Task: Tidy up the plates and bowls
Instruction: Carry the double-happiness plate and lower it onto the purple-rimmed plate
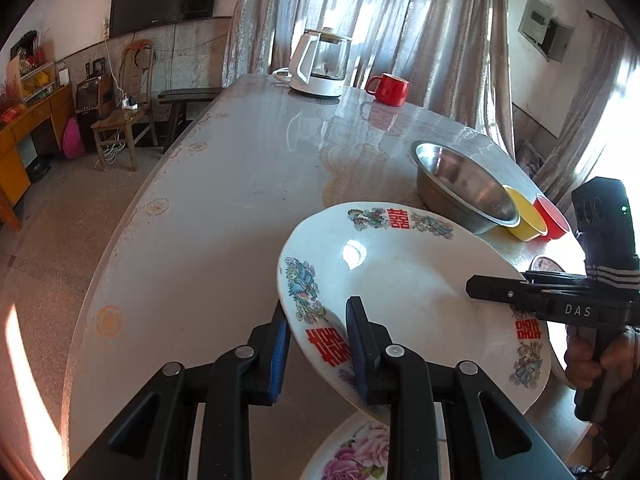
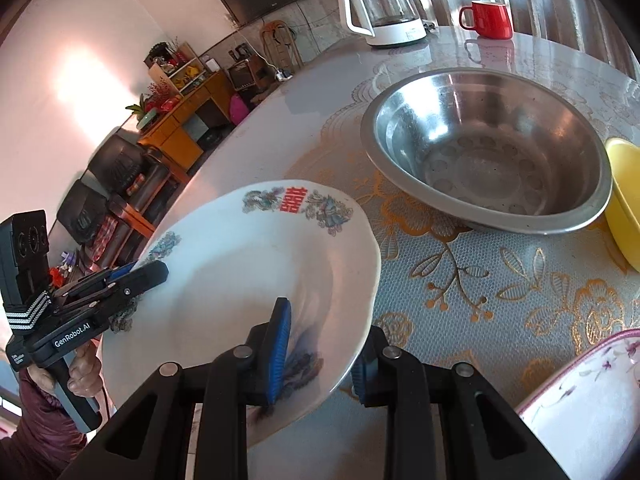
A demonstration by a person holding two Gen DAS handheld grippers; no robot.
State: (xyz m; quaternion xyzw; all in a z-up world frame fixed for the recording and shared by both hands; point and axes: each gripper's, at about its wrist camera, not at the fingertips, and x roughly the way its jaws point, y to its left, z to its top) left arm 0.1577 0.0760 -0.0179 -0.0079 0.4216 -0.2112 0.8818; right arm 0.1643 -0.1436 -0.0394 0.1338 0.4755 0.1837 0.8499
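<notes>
A white plate with red characters and bird patterns hangs tilted above the table, gripped at two sides. My left gripper is shut on its near rim, one pad under and one on top. From the right, my right gripper clamps the opposite rim. In the right wrist view the same plate sits between my right gripper's blue pads, and my left gripper pinches its far-left edge. A steel bowl, a yellow bowl and a red bowl stand behind.
A pink-flowered plate lies under the lifted one, and a pink-rimmed plate sits at the near right. A glass kettle and a red mug stand at the table's far end. A person's hand holds the right gripper.
</notes>
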